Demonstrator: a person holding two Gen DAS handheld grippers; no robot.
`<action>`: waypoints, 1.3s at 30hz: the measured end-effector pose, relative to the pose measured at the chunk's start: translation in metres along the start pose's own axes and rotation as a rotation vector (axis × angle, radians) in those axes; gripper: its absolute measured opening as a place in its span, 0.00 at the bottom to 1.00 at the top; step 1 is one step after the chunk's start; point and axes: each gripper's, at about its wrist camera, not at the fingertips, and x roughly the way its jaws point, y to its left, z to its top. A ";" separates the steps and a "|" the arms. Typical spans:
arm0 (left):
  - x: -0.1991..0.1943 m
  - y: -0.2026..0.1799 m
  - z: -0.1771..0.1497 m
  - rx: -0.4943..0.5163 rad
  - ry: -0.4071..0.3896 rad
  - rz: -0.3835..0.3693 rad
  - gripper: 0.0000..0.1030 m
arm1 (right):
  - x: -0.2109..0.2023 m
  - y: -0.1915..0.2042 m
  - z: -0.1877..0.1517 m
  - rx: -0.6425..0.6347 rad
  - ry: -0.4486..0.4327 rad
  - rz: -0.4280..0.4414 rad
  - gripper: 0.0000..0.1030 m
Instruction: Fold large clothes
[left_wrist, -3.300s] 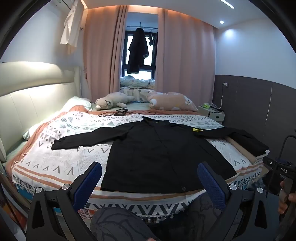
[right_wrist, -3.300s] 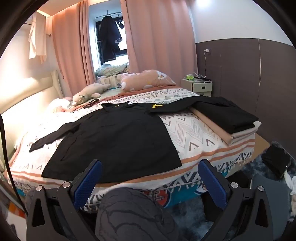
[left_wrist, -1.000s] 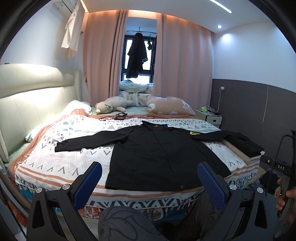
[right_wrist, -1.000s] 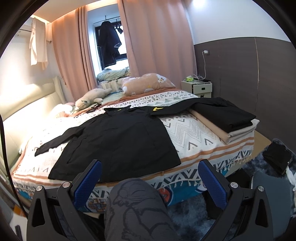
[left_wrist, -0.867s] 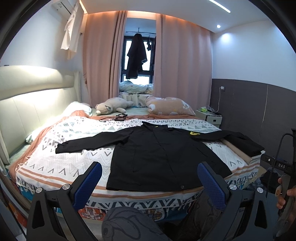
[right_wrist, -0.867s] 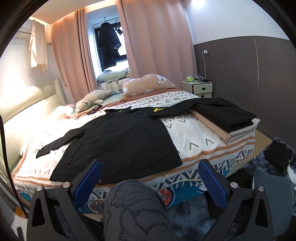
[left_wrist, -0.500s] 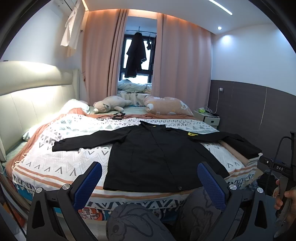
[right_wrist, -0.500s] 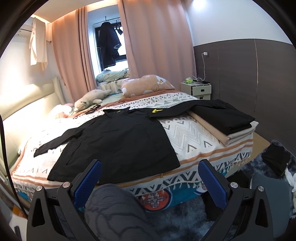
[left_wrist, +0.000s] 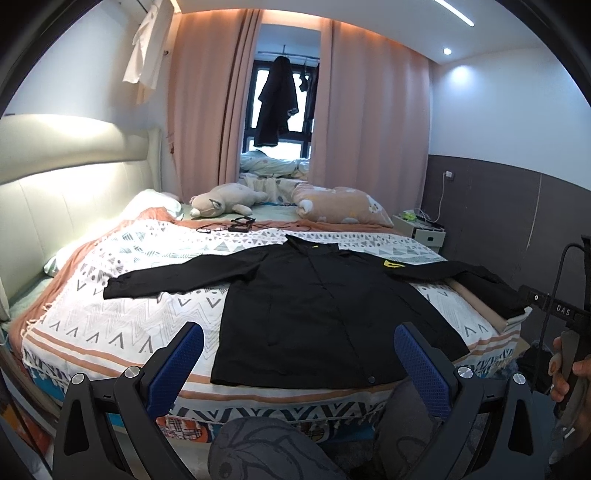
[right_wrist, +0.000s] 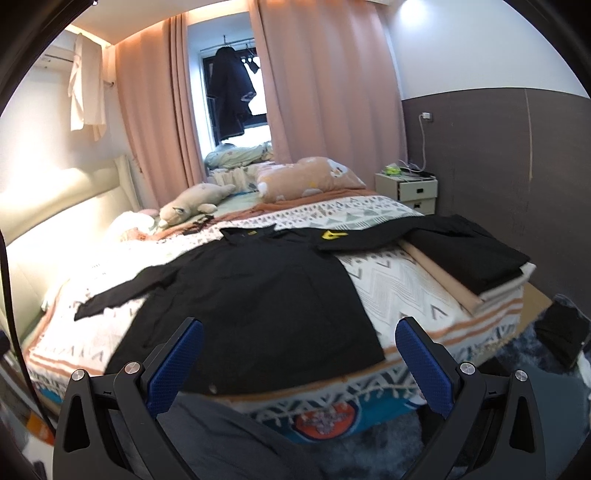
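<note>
Black jacket (left_wrist: 325, 306) flat on the bed (left_wrist: 110, 325), front up, sleeves spread wide, yellow patch (left_wrist: 392, 264) on one sleeve. Matte smooth fabric over a zigzag-print quilt. Left hand-held gripper (left_wrist: 299, 363) and right hand-held gripper (right_wrist: 299, 363) both spread wide, blue textured pads, held level short of the hem, touching nothing.

Warm cove light glares off the headboard (left_wrist: 55, 192); fisheye bends the edges, and the right wrist view is motion-blurred.

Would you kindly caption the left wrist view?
Open left gripper faces a black jacket spread flat on the bed.
</note>
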 end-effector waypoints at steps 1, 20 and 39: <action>0.004 0.001 0.000 -0.001 0.007 0.005 1.00 | 0.004 0.002 0.003 0.003 -0.004 0.009 1.00; 0.064 0.054 0.019 -0.017 0.082 0.173 1.00 | 0.140 0.129 0.075 -0.038 0.081 0.246 1.00; 0.164 0.177 0.049 -0.192 0.148 0.373 1.00 | 0.275 0.216 0.113 -0.148 0.216 0.338 1.00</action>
